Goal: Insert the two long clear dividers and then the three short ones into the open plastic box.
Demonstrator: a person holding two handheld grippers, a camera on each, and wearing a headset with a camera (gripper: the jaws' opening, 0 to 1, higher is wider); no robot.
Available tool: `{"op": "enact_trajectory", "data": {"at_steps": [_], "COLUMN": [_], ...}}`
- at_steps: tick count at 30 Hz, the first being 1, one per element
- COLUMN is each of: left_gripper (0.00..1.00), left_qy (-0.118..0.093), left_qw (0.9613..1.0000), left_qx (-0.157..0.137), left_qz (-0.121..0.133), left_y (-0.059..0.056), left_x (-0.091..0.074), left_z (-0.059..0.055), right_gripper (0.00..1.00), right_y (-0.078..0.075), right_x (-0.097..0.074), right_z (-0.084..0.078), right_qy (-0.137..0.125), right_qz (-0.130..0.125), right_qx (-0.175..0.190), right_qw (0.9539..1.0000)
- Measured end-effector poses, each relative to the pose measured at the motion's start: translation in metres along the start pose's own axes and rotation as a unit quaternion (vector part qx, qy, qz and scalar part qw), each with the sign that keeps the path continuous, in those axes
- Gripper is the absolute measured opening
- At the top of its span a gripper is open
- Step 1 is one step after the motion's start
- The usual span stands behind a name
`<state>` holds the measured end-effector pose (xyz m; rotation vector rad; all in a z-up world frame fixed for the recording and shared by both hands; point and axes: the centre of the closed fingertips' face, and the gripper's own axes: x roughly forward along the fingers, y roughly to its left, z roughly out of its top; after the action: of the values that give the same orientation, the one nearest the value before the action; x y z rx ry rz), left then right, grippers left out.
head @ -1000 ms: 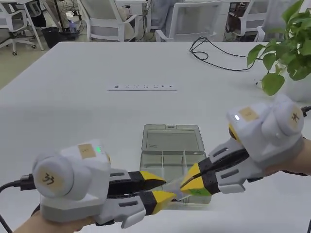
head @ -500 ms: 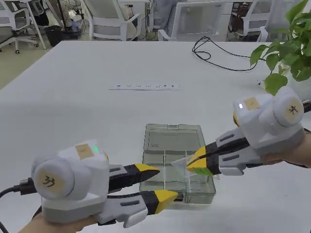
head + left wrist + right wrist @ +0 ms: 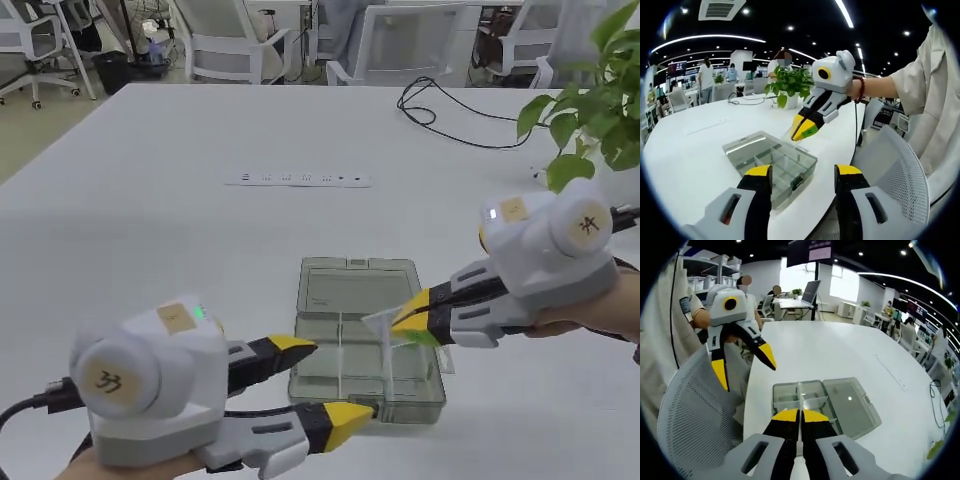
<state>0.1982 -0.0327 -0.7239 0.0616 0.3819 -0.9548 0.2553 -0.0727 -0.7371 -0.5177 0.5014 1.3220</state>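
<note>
The clear plastic box (image 3: 405, 392) lies open on the white table, its lid (image 3: 358, 283) folded flat behind it, with clear dividers standing inside. My right gripper (image 3: 408, 317) hovers over the box's right half, shut on a short clear divider (image 3: 384, 331) that hangs tilted from its tips. My left gripper (image 3: 328, 380) is at the box's front left, jaws wide open and empty. In the left gripper view the box (image 3: 771, 155) lies beyond my open left gripper (image 3: 804, 172). In the right gripper view my right gripper (image 3: 800, 415) points down at the box (image 3: 805, 396).
A potted plant (image 3: 590, 110) stands at the table's right side and a black cable (image 3: 450, 110) lies at the back. A strip of small parts (image 3: 296, 180) lies mid-table. Office chairs ring the far edge.
The two grippers met on the divider at the box's front; now the right one has lifted it up and right over the box, and the left jaws have spread apart and let go.
</note>
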Motion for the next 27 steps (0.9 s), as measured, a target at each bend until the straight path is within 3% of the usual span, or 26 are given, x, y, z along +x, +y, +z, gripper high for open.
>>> {"op": "enact_trajectory", "data": {"at_steps": [10, 18, 27], "left_gripper": [0.60, 0.68, 0.70], "left_qy": [0.002, 0.005, 0.005], "left_qw": [0.9998, 0.9995, 0.9993], "left_qx": [-0.009, -0.019, -0.021], "left_qz": [0.018, 0.026, 0.031], "left_y": [0.011, 0.016, 0.019], "left_x": [0.001, 0.001, 0.002], "left_z": [0.001, -0.001, 0.000], "right_gripper": [0.03, 0.03, 0.03], "right_y": [-0.016, -0.010, -0.012], "right_x": [0.009, 0.014, 0.019], "right_z": [-0.010, -0.012, -0.018], "right_qy": [0.013, 0.018, 0.023], "right_qz": [-0.011, -0.006, -0.003], "right_qx": [0.013, 0.020, 0.027], "right_qw": [0.9998, 0.9996, 0.9994]}}
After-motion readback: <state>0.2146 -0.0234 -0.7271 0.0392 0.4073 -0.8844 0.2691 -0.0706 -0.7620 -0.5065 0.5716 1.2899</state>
